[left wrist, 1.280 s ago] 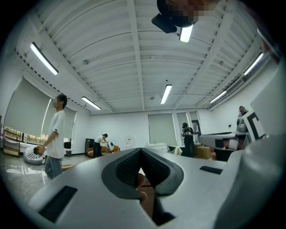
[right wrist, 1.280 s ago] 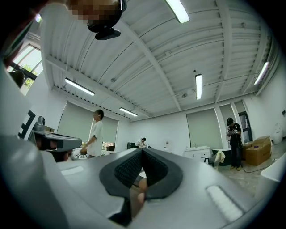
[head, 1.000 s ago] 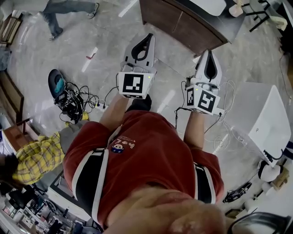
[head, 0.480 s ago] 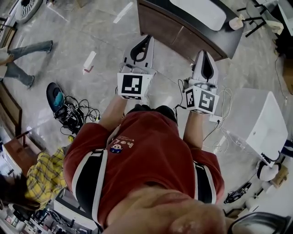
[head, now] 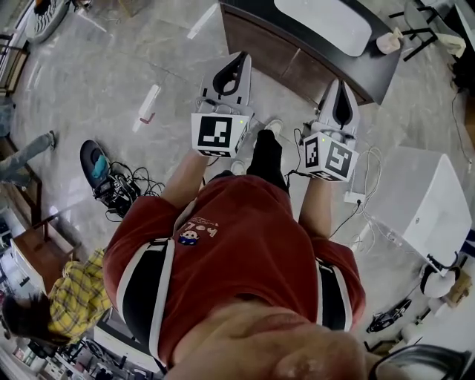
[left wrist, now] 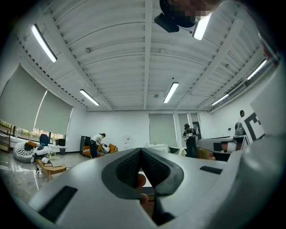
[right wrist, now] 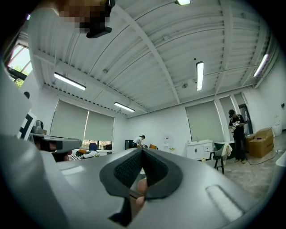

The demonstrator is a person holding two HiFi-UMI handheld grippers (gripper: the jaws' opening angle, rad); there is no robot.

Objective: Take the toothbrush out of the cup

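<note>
Grey stone floor passes under the person, who is walking. Compared with one second ago, the dark cabinet with the white basin has come nearer and sits lower in the head view. One black leg is now put forward between the arms. Both claws have travelled along with the body and are held out in front of the chest.

The left claw has its jaws pressed together with nothing between them, and the right claw is the same. Each gripper view shows only the far room beyond the closed pads. The toothbrush and the cup appear in no view, so I cannot say where they stand.

In my judgement the task itself is not yet begun. This is only the approach, probably toward the cabinet, and a claw must spread before any grasp.
</note>
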